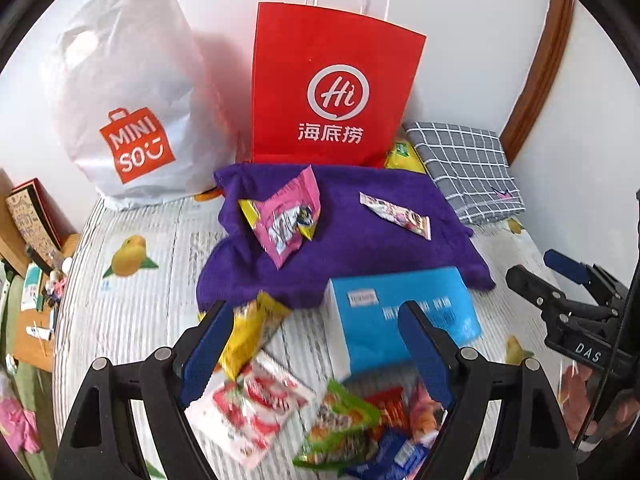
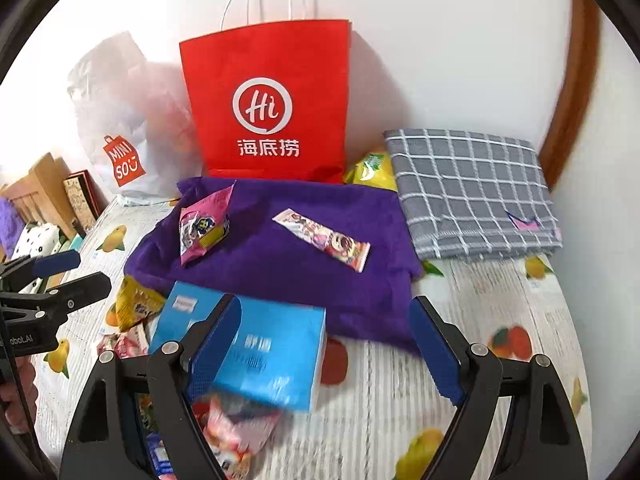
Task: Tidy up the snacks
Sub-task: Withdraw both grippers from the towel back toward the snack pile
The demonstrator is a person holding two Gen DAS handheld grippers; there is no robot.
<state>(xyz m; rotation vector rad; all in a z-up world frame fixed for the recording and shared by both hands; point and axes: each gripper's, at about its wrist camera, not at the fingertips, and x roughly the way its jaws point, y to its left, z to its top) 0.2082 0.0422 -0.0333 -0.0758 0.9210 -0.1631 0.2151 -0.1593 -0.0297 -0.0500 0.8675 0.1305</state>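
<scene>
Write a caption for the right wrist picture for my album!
Open right gripper above a blue box, facing two snack packets on a purple towel before a red paper bag.

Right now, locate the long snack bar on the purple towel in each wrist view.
Left wrist: long snack bar right of centre, on the purple towel.
Right wrist: near centre, on the towel.
Shared landmark: red paper bag standing behind the towel.
</scene>
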